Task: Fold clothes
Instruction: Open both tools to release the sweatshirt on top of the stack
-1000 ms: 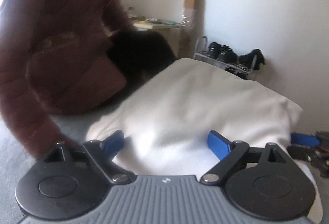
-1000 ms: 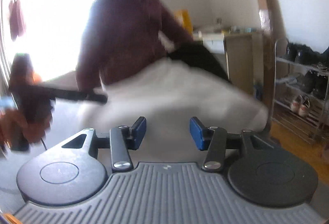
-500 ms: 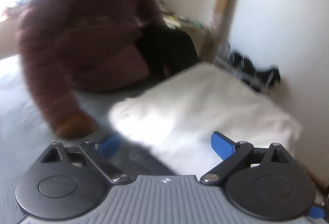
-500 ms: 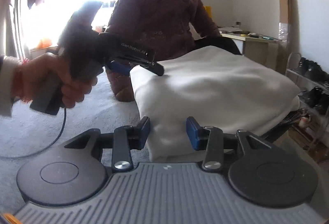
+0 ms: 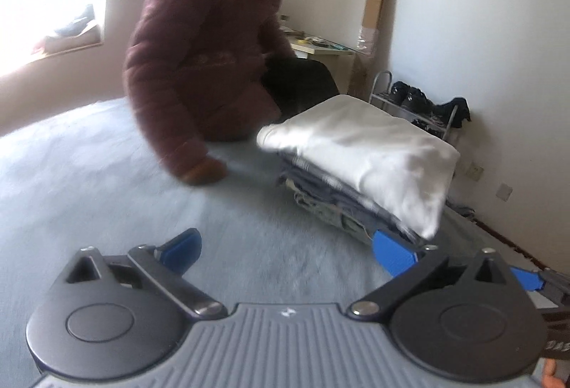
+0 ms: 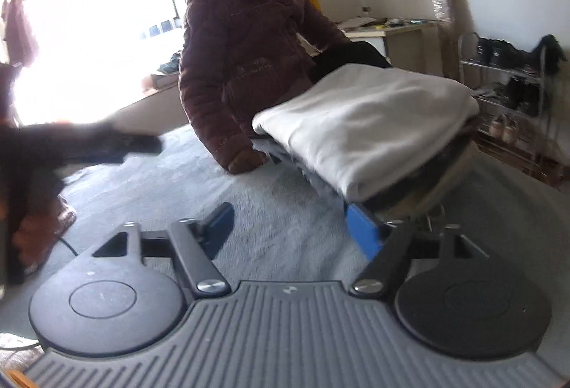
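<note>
A folded white garment (image 5: 367, 153) (image 6: 363, 124) lies on top of a stack of folded darker clothes (image 5: 331, 199) on the grey-blue bed cover (image 5: 107, 181). My left gripper (image 5: 286, 251) hovers over bare cover in front of the stack, its jaws opening wide with nothing between them. My right gripper (image 6: 292, 231) is also drawn back from the stack, jaws opening and empty; its right pad (image 6: 363, 233) is close to the stack's near corner. The left gripper shows blurred at the left of the right wrist view (image 6: 89, 145).
A person in a maroon padded jacket (image 5: 203, 42) (image 6: 245, 67) sits behind the stack, one hand (image 5: 203, 170) on the cover. A shoe rack (image 6: 513, 92) and a desk (image 6: 388, 31) stand by the wall at the right. A bright window lies at the left.
Both grippers have pulled back from the white garment, which now lies on the stack farther off. The right jaws widened and let the cloth go; the left jaws spread a little more.
</note>
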Motion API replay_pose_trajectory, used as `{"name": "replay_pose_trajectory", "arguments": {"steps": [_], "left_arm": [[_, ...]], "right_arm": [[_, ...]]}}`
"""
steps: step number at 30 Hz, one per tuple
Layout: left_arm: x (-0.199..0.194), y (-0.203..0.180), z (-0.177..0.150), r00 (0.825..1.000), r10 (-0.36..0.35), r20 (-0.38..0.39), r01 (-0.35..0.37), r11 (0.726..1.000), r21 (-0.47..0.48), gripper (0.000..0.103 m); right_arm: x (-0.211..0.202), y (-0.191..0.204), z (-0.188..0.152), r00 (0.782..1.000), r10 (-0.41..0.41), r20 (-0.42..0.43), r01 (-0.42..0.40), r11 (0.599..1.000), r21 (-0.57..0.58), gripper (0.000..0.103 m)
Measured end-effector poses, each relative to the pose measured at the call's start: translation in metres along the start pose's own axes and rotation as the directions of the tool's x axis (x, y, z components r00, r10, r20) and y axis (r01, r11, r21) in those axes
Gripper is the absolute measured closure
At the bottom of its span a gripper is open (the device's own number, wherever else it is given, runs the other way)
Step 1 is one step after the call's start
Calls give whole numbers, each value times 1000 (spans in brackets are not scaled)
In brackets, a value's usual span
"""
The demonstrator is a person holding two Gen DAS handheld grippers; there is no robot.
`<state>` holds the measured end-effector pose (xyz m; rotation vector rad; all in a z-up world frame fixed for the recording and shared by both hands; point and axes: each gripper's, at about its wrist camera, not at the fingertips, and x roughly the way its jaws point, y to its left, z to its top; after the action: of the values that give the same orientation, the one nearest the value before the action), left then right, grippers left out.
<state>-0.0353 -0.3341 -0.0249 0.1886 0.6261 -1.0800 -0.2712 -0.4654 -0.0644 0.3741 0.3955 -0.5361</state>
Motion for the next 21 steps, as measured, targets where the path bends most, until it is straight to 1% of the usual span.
{"name": "replay_pose_trajectory", "arguments": {"steps": [3, 5, 7, 9, 12, 13, 15, 16, 18, 20, 21], "left_arm": [[-22, -4, -12, 1000, 2, 26, -1, 999, -42, 0], [-37, -6, -20, 999, 6, 52, -3, 998, -66, 0], [-50, -11, -25, 998, 17, 66, -12, 996, -84, 0], [-59, -20, -28, 997, 58, 53, -55, 997, -58, 0], [-70, -36, -31, 992, 115, 46, -114, 993, -17, 0], [-72, -41, -31, 992, 116, 48, -116, 993, -7, 0], [-77, -47, -32, 996, 77, 48, -77, 997, 0, 0], [-78, -50, -32, 998, 43, 38, -43, 999, 1, 0], [-76, -54, -35, 1000, 17, 10, -17, 1000, -6, 0], [-75, -62, -39, 999, 41, -13, -41, 999, 1, 0], [-74, -65, -41, 999, 41, -24, -41, 999, 6, 0]], "right_arm": [[-11, 12, -5, 997, -62, -42, 60, 997, -56, 20], [-20, 17, -6, 994, -91, -59, 88, 995, -55, 12], [-29, 20, -5, 991, -108, -73, 106, 994, -40, 10], [-38, 24, -3, 988, -129, -87, 127, 992, -28, 10], [-50, 30, 2, 984, -162, -72, 161, 987, -18, 6], [-53, 32, 1, 983, -174, -65, 174, 985, -15, 1], [-59, 35, 0, 979, -199, -48, 199, 980, -7, 1], [-62, 36, -1, 977, -212, -40, 212, 977, -4, 1], [-68, 39, -2, 971, -236, -24, 236, 972, 4, 1], [-68, 35, -3, 963, -266, -43, 268, 963, 33, 1], [-69, 33, -4, 958, -281, -55, 283, 958, 48, 1]]}}
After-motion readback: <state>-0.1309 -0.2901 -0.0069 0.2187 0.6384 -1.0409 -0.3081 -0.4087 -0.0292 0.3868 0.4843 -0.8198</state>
